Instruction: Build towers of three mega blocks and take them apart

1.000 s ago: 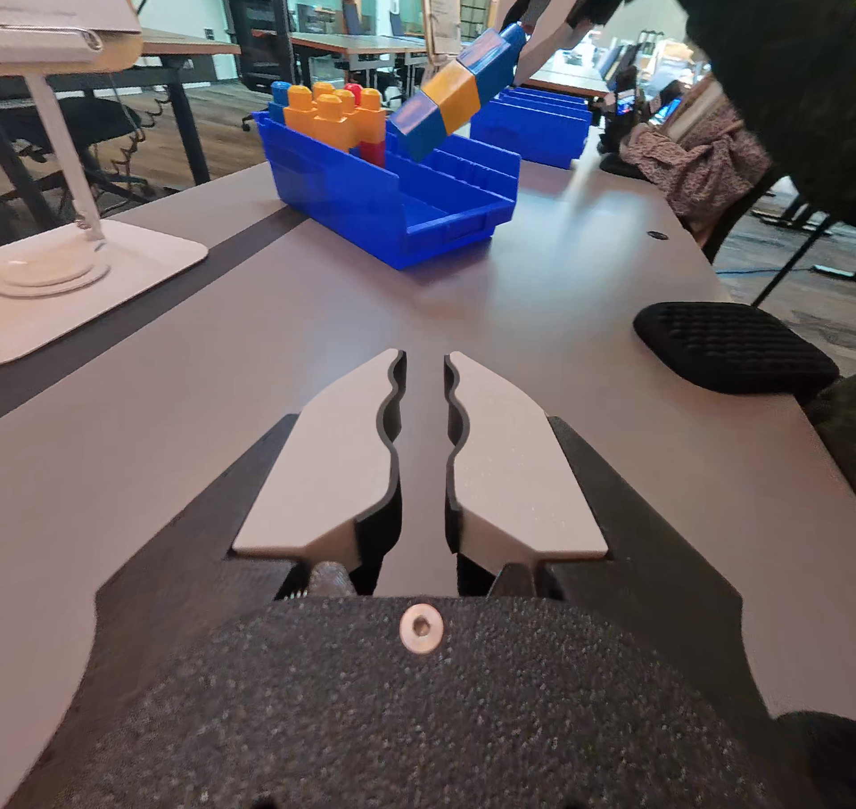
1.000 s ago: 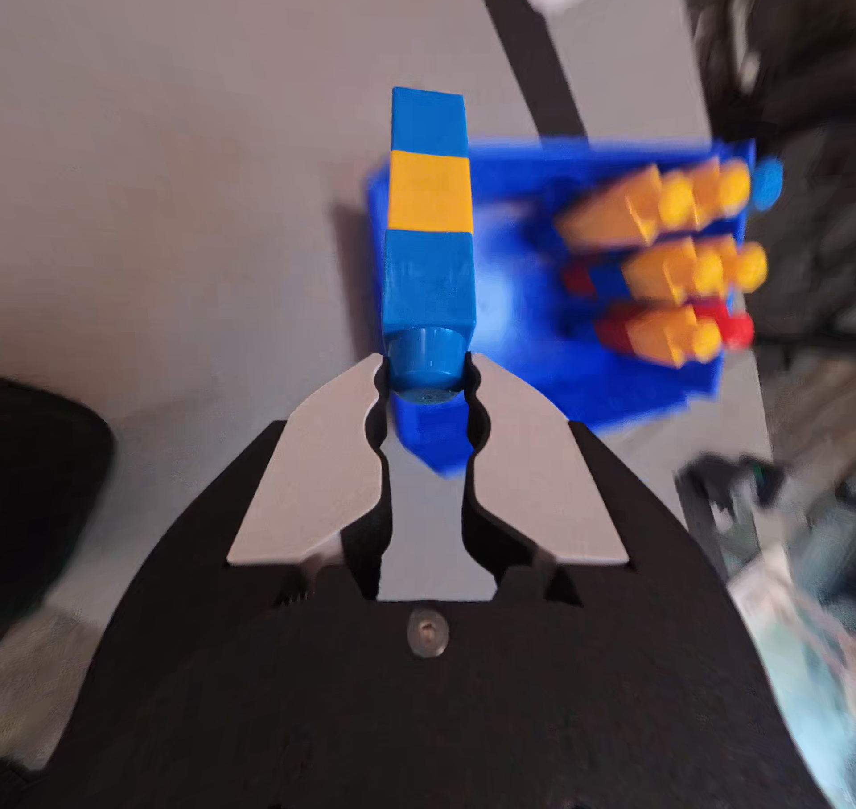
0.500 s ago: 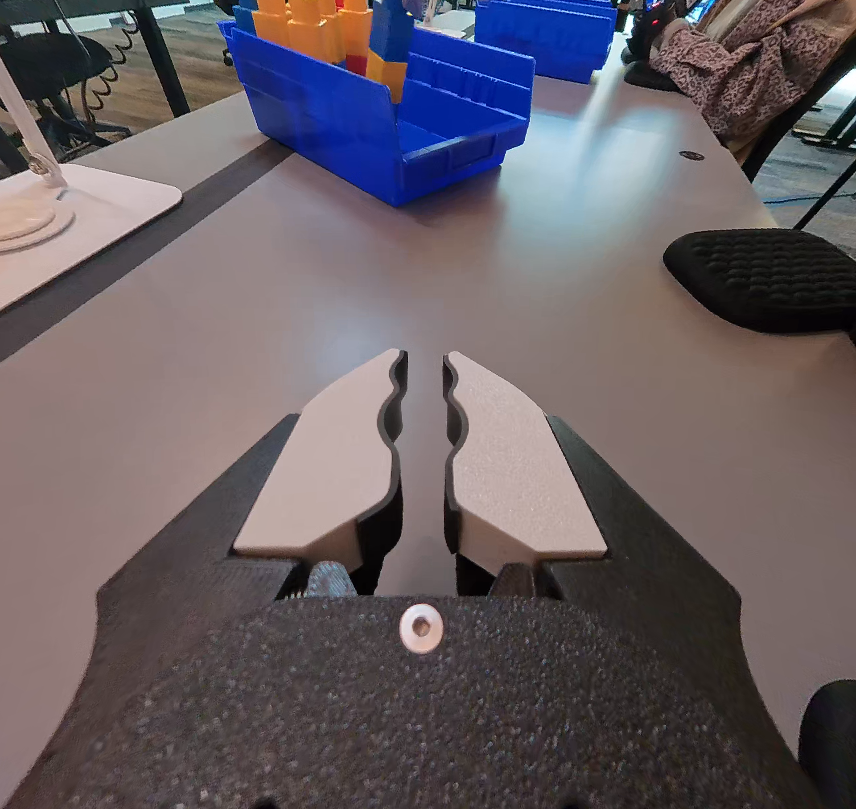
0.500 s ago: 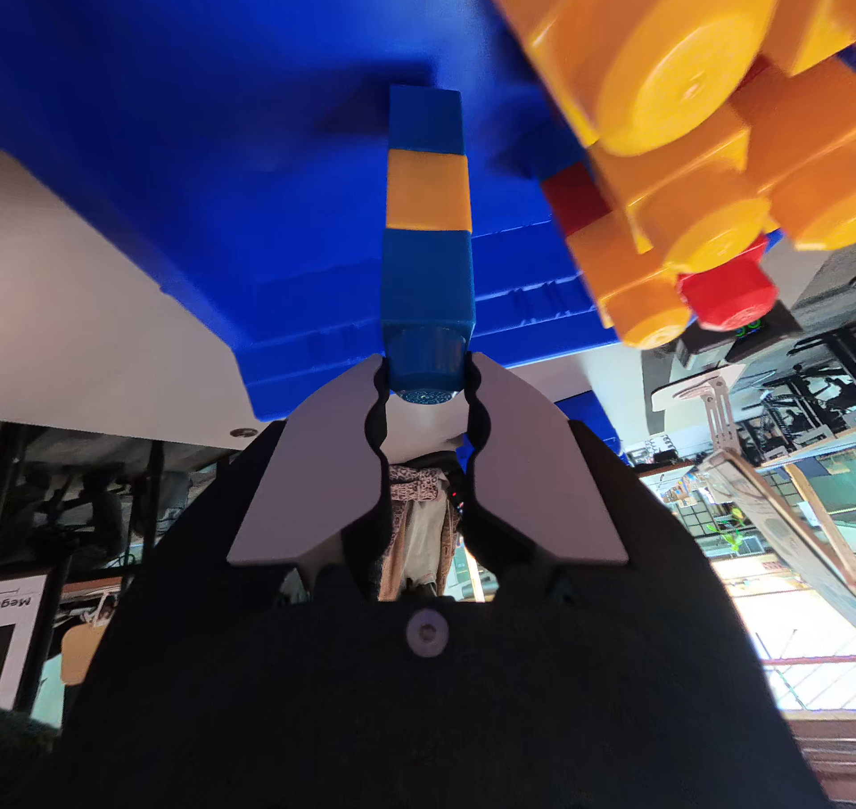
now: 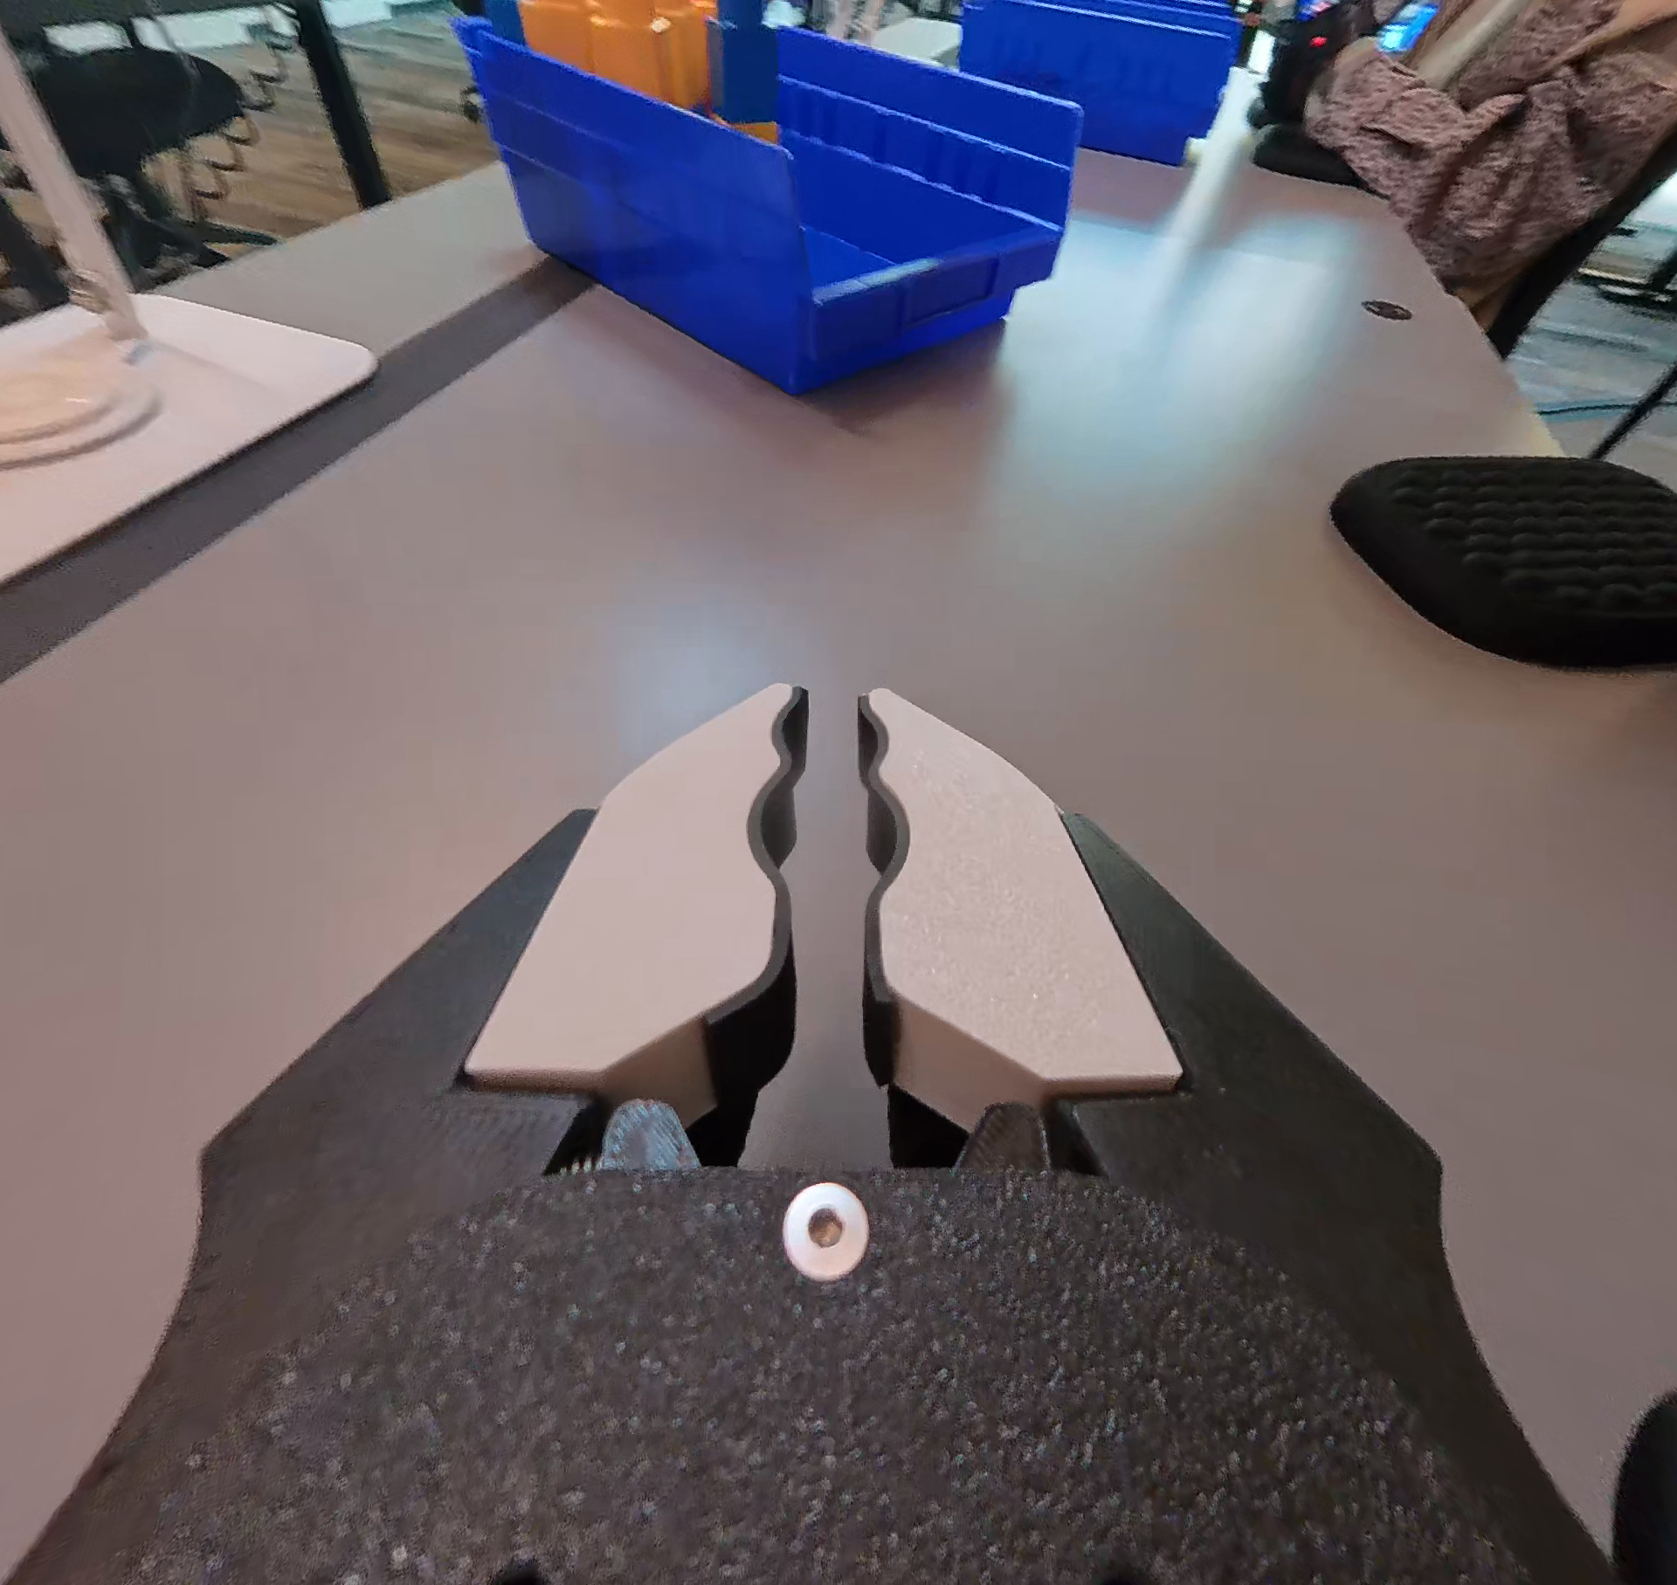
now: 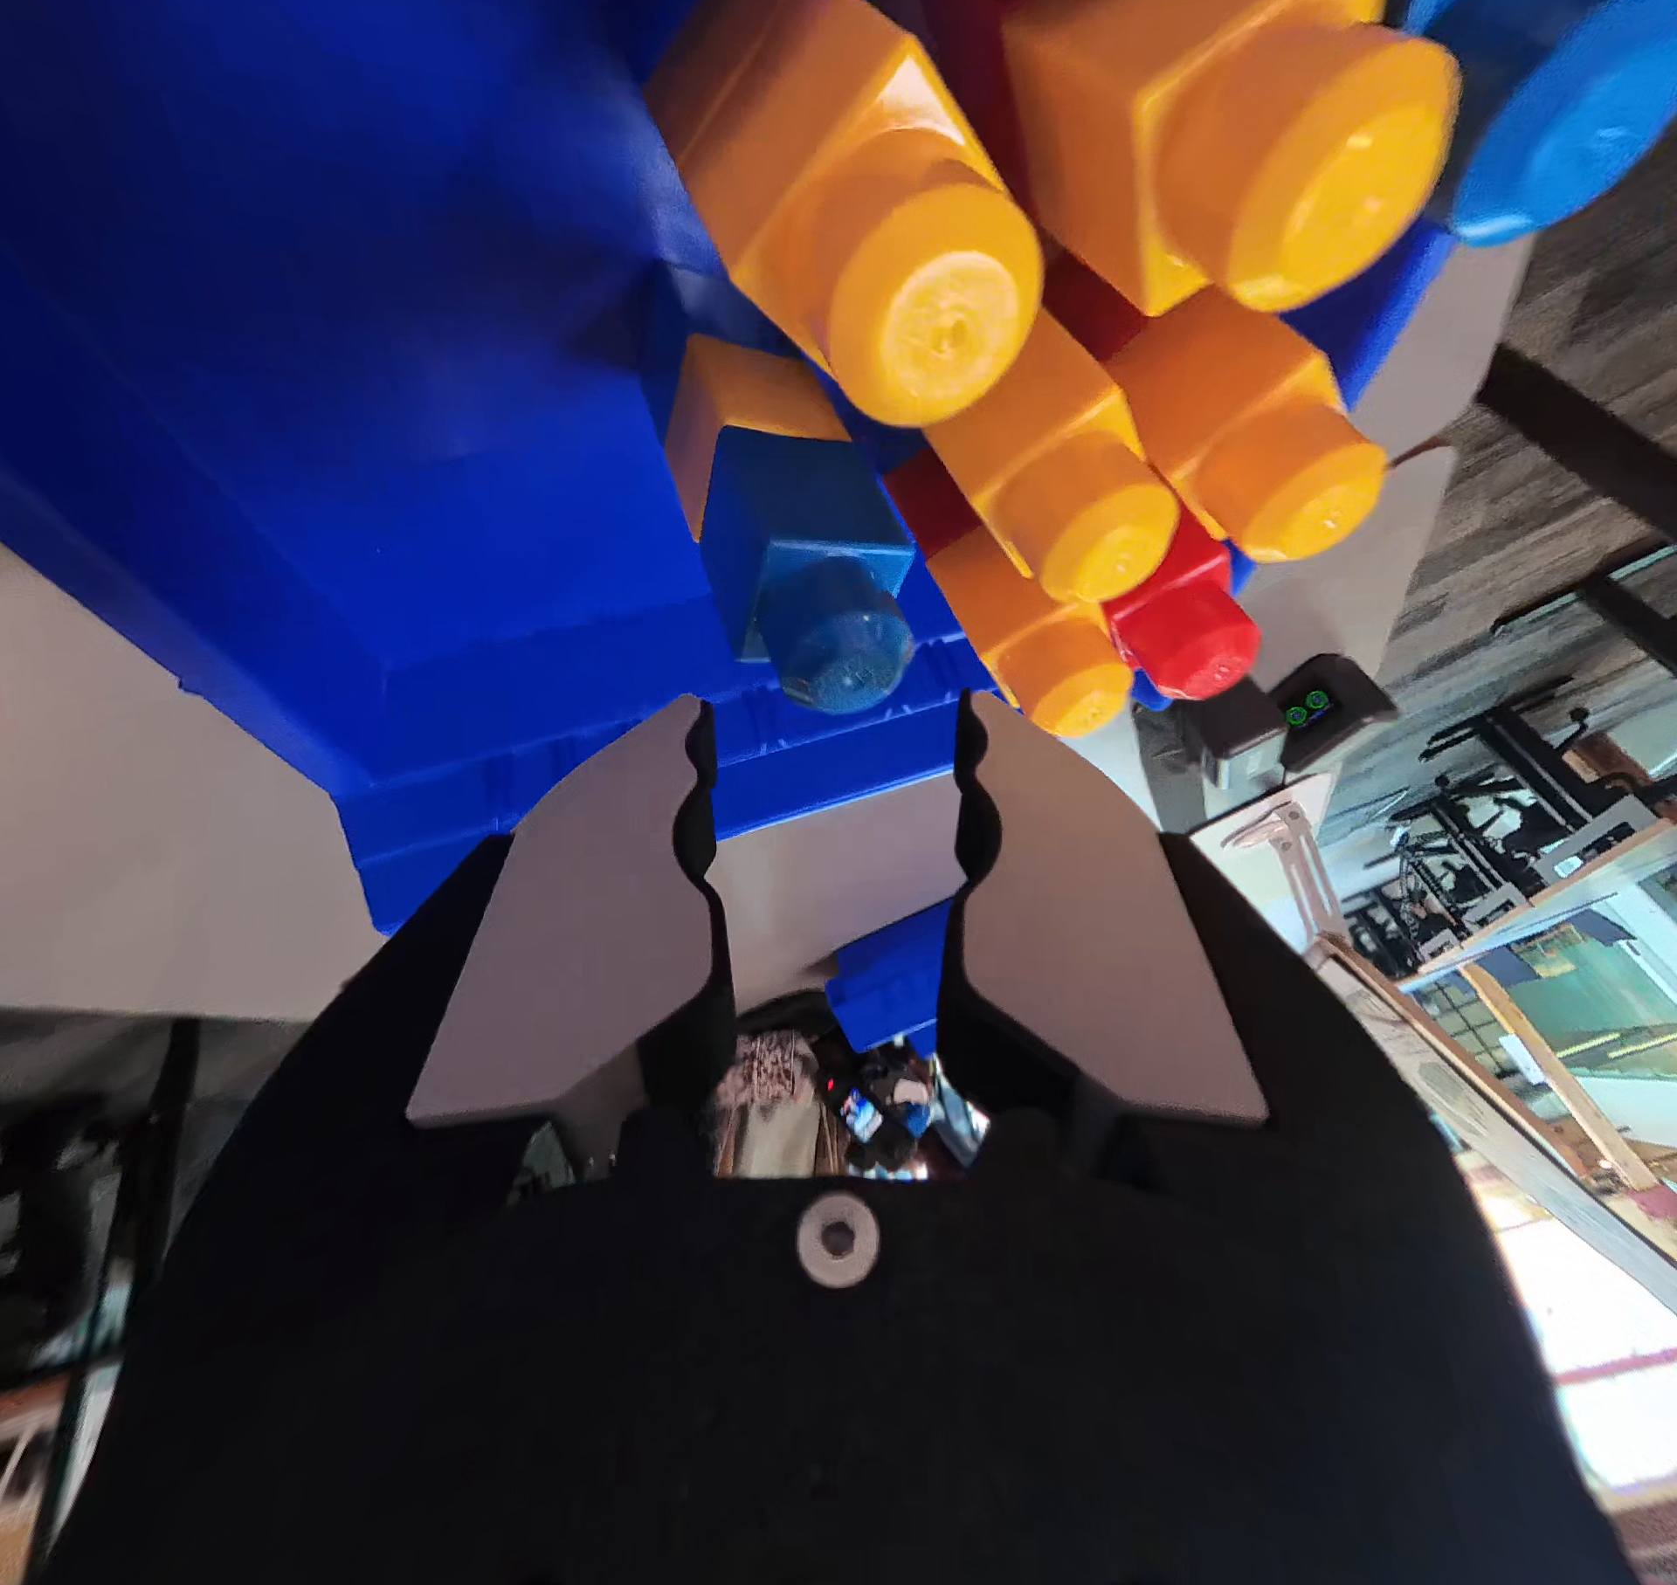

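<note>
A blue bin [image 5: 690, 271] stands on the grey table ahead of my left gripper [image 5: 830, 707], whose fingers are nearly together with nothing between them. Several block towers [image 5: 617, 26], mostly yellow-topped, stand in the bin's far end. A blue-yellow-blue tower [image 5: 746, 44] stands beside them. In the right wrist view my right gripper [image 6: 830, 707] is open just above that tower's blue top stud [image 6: 839, 643], not touching it. The bin floor [image 6: 318, 271] and the yellow towers [image 6: 907, 226] and a red-topped one [image 6: 1180, 625] fill that view.
A white stand base [image 5: 136, 398] sits at the left of the table. A black textured pad [image 5: 1524, 562] lies at the right edge. More blue bins [image 5: 1107, 81] stand behind. Patterned cloth [image 5: 1470, 117] hangs on a chair at the far right. The grippers' ends are close to 45 cm from one another.
My right gripper carried the blue-yellow-blue tower down into the bin, set it beside the other towers, opened and let go. My left gripper stayed nearly closed and tilted slightly.
</note>
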